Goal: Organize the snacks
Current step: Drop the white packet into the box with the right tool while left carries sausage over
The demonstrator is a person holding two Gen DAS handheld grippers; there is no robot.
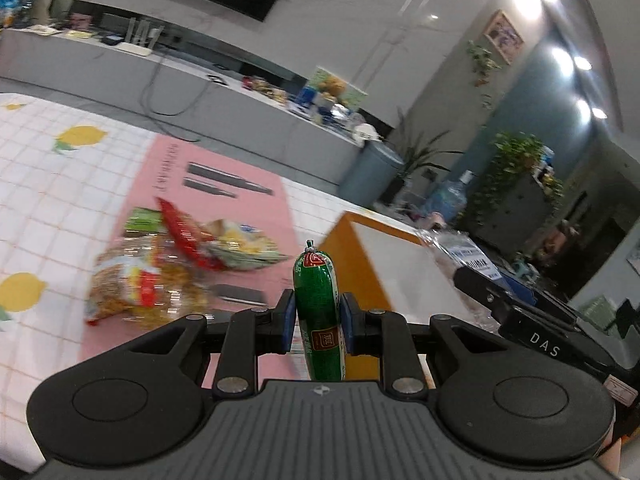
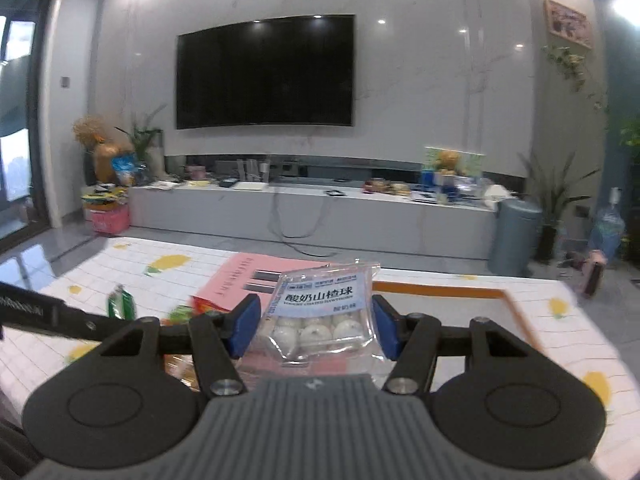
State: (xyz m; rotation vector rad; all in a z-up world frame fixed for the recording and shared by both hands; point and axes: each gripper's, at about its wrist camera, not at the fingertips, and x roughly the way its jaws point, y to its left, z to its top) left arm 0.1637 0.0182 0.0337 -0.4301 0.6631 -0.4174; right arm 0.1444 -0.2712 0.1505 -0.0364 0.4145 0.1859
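My left gripper (image 1: pixel 317 322) is shut on a green sausage stick (image 1: pixel 318 304), held upright above the table beside the orange-rimmed white box (image 1: pixel 384 264). My right gripper (image 2: pixel 316 322) is shut on a clear packet of white hawthorn balls (image 2: pixel 320 316), held above the table near the box's orange rim (image 2: pixel 440 290). A pile of loose snack bags (image 1: pixel 160 264) lies on the pink mat (image 1: pixel 224 184) left of the box. The right gripper's body (image 1: pixel 532 320) shows at the right of the left wrist view, and the sausage (image 2: pixel 120 302) shows small in the right wrist view.
The table has a white checked cloth with lemon prints (image 1: pixel 60 184). Beyond it stand a long grey TV cabinet (image 2: pixel 320 212) with clutter, a wall TV (image 2: pixel 264 72), a grey bin (image 2: pixel 516 236) and potted plants (image 2: pixel 556 200).
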